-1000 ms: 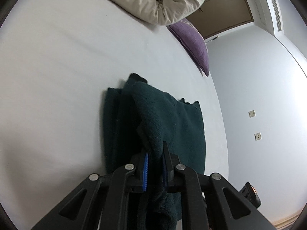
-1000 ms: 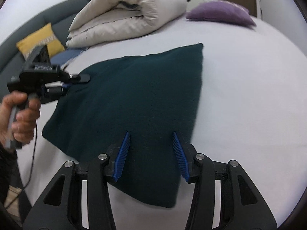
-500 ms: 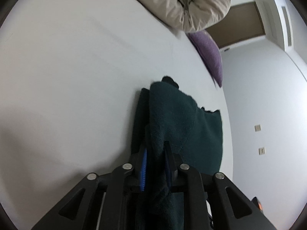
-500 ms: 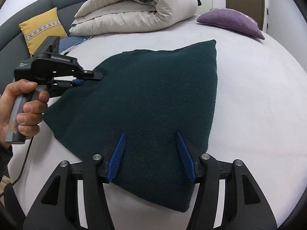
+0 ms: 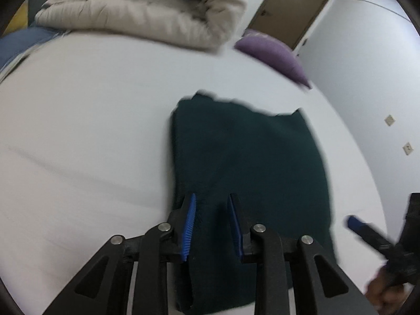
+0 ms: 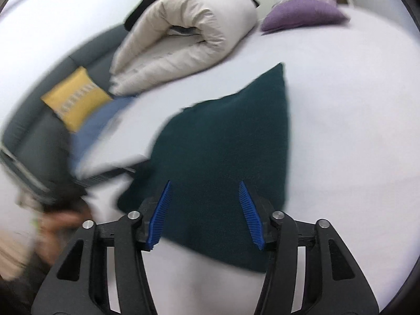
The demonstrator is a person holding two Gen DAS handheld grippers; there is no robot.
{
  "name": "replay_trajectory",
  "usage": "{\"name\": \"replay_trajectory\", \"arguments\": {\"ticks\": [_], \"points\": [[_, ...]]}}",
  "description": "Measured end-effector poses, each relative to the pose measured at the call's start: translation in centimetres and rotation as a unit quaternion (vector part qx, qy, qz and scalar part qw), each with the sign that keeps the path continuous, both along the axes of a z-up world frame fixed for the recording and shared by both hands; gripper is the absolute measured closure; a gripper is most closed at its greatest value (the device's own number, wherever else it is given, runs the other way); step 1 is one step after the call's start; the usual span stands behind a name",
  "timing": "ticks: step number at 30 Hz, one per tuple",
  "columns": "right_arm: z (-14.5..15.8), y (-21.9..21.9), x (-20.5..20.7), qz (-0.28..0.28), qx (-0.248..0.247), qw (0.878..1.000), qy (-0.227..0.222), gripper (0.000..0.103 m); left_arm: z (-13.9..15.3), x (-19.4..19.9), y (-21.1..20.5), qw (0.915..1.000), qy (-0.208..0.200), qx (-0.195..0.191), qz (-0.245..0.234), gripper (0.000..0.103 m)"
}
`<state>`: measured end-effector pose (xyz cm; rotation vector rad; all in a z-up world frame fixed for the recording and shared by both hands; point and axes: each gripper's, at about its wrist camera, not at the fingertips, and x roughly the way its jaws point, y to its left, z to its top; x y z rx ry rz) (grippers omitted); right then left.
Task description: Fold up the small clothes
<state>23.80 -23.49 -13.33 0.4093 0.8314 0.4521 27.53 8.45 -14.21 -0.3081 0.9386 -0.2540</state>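
Dark green knit — the small garment [image 5: 249, 173] — lies flat on the pale bed sheet [image 5: 92, 131], doubled over into a tidy oblong with one thick folded edge along its left side in the left wrist view. It sits near the middle of the mattress, well clear of the rolled beige duvet [image 5: 147, 13] and the purple cushion [image 5: 270, 52] at the far end, which likely leaves bare sheet all round for the next fold.

Hovering at the near end of the cloth, the left gripper [image 5: 211, 223] has its blue pads parted a little; the fabric shows in the gap between them, but the pads do not press on it, so it is released. The right gripper [image 6: 204, 212] stands over the other near corner of the garment, jaws closing yet with clear space either side and nothing pinched. Both tools point down and forward at the cloth, which suits a fresh pinch on an edge or corner. In the left wrist view the right tool's tip shows at the lower right, just beside the garment; in the right wrist view a blurred hand [image 6: 60, 223] appears at the lower left.

No container is in sight — no basket, drawer or box to receive the folded piece. A yellow cushion [image 6: 76, 97] rests on the grey headboard [image 6: 31, 131] beyond the bed.
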Motion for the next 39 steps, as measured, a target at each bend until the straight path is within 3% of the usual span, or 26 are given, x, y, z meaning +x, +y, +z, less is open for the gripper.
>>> {"name": "replay_trajectory", "arguments": {"ticks": [4,5,6,8,9,11,14,16,18,20,24,26,31,35,38,39], "points": [[-2.2,-0.5,0.6,0.047,0.045,0.997,0.048,0.056,-0.9,-0.2,0.9,1.0000,-0.002,-0.002,0.001,0.078],[-4.1,-0.6,1.2,0.057,0.043,0.994,0.083,0.062,-1.2,-0.3,1.0,1.0000,0.000,0.002,0.001,0.076],[-5.2,-0.8,1.5,0.055,0.042,0.992,0.101,0.078,-1.4,-0.3,1.3,1.0000,0.004,0.007,0.002,0.064],[-7.0,-2.3,1.5,0.045,0.066,0.991,0.110,0.089,-2.5,-0.3,1.5,0.9998,0.020,0.000,0.004,0.051],[-7.6,-3.2,1.7,0.043,0.088,0.989,0.113,0.099,-2.8,-0.5,1.6,0.9998,0.015,-0.009,0.008,0.051],[-8.4,-4.5,1.9,0.038,0.121,0.983,0.131,0.102,-2.5,-0.8,1.5,0.9998,0.010,-0.007,0.012,0.051],[-7.5,-4.8,2.0,0.049,0.103,0.985,0.131,0.101,-1.6,-1.2,1.4,0.9999,0.007,0.004,0.011,0.054],[-5.9,-5.1,2.5,0.047,0.086,0.987,0.125,0.092,-0.8,-1.3,1.9,0.9998,0.002,0.000,0.020,0.057],[-3.7,-6.4,3.1,0.030,0.098,0.990,0.101,0.070,1.1,-1.4,2.2,0.9986,-0.022,0.023,0.042,0.058],[-1.8,-7.4,4.3,0.016,0.108,0.991,0.076,0.063,2.9,-1.5,1.9,0.9973,-0.047,0.032,0.047,0.059],[0.1,-6.6,9.5,0.029,0.119,0.990,0.075,0.063,4.6,1.0,-1.3,0.9967,-0.065,0.047,0.002,0.058],[-0.1,-5.6,12.5,0.030,0.127,0.987,0.091,0.063,3.9,3.4,-3.2,0.9956,-0.055,0.074,-0.014,0.058],[-1.4,-3.8,19.2,0.007,0.145,0.982,0.120,0.063,0.4,7.3,-3.1,0.9958,-0.013,0.091,-0.004,0.057],[-5.0,-3.8,23.4,-0.022,0.154,0.973,0.168,0.065,-0.5,8.2,-2.8,0.9957,-0.009,0.091,-0.017,0.049],[-6.7,-4.6,24.6,-0.036,0.170,0.970,0.172,0.068,-2.1,9.0,-1.6,0.9982,0.015,0.059,-0.005,0.027],[-7.0,-5.2,24.8,-0.049,0.169,0.971,0.164,0.068,-2.7,9.2,-1.0,0.9991,0.020,0.036,-0.003,0.026]]}}
